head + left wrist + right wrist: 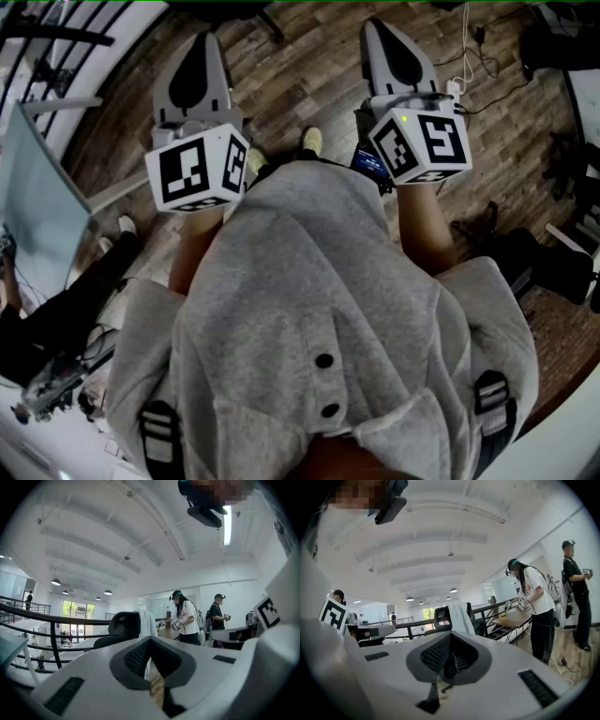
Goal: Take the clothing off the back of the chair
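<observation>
**A:** Where's the chair (123, 624)?

**B:** It's ahead of both grippers and well apart from them, right by the black railing (55, 644). In the left gripper view, a person in a white shirt (186, 619) stands to the chair's right.

**A:** And the clothing (148, 620)?

**B:** It's white, draped over the chair's back and hanging down it. Nothing touches it.

**A:** The grippers?

**B:** The left gripper (202, 47) and right gripper (380, 33) are side by side, far short of the chair. Each is clenched, with nothing between its jaws.
</observation>
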`<state>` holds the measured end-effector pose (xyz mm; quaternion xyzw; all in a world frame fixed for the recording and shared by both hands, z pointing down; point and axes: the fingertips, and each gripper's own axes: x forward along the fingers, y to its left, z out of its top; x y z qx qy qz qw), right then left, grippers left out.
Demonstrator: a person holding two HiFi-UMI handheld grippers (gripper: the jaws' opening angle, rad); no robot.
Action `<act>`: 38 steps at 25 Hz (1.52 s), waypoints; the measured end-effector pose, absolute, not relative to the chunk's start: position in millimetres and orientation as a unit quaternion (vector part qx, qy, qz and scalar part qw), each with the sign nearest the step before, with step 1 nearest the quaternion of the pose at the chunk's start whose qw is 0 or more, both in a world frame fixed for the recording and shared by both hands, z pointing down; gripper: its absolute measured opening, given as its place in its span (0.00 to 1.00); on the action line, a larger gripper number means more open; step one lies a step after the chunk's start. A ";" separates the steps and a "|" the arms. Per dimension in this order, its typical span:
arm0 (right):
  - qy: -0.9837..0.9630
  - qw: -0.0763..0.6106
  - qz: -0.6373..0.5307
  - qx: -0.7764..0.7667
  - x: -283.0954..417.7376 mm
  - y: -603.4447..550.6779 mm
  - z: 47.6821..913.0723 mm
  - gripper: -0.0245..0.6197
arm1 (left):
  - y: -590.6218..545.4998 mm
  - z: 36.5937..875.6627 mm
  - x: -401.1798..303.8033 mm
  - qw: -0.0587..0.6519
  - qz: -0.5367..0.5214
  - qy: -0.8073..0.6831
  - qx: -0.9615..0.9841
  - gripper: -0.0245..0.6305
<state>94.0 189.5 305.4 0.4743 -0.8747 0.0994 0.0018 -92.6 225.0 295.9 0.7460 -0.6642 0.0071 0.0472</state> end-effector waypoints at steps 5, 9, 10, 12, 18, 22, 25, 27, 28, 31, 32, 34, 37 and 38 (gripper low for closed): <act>-0.879 -0.001 0.095 0.467 109.1 185.2 298.3 0.06 | 216.2 287.7 -73.9 0.036 0.009 -0.662 0.749 0.05; -0.886 -0.021 0.112 0.450 119.4 181.7 295.9 0.06 | 211.3 287.8 -67.1 0.034 0.010 -0.669 0.743 0.05; -0.887 -0.024 0.113 0.447 123.4 181.0 295.4 0.06 | 210.1 288.1 -63.9 0.033 0.011 -0.670 0.741 0.05; -0.891 -0.026 0.112 0.439 130.0 178.9 296.2 0.06 | 208.5 288.7 -57.7 0.032 0.013 -0.674 0.738 0.05; -0.898 -0.035 0.104 0.426 138.6 175.5 298.2 0.06 | 210.9 288.8 -44.2 0.018 0.023 -0.682 0.731 0.05; -0.901 -0.032 0.099 0.421 136.2 178.6 298.8 0.06 | 215.7 287.1 -46.1 0.012 0.024 -0.684 0.729 0.05; -0.901 -0.040 0.102 0.420 137.1 173.1 295.8 0.06 | 211.6 283.6 -46.3 0.005 0.020 -0.685 0.729 0.05; -0.902 -0.041 0.101 0.419 135.2 171.0 295.5 0.06 | 207.9 282.6 -46.9 0.004 0.016 -0.684 0.729 0.05; -0.902 -0.041 0.101 0.418 133.4 170.3 295.4 0.06 | 206.4 282.0 -48.2 0.003 0.014 -0.684 0.730 0.05; -0.901 -0.043 0.096 0.421 129.2 164.5 294.9 0.06 | 198.7 281.4 -52.8 -0.003 0.010 -0.681 0.732 0.05; -0.900 -0.043 0.095 0.422 128.8 161.6 294.8 0.06 | 194.9 282.2 -53.5 -0.003 0.008 -0.681 0.733 0.05; -0.900 -0.041 0.094 0.424 128.5 154.6 293.8 0.06 | 185.6 283.8 -53.7 0.002 0.009 -0.681 0.732 0.05; -0.900 -0.037 0.095 0.424 124.9 140.6 292.2 0.06 | 169.0 284.6 -54.9 0.007 0.010 -0.681 0.732 0.05; -0.900 -0.035 0.094 0.424 122.0 135.3 292.2 0.06 | 163.6 284.9 -56.1 0.009 0.009 -0.680 0.733 0.05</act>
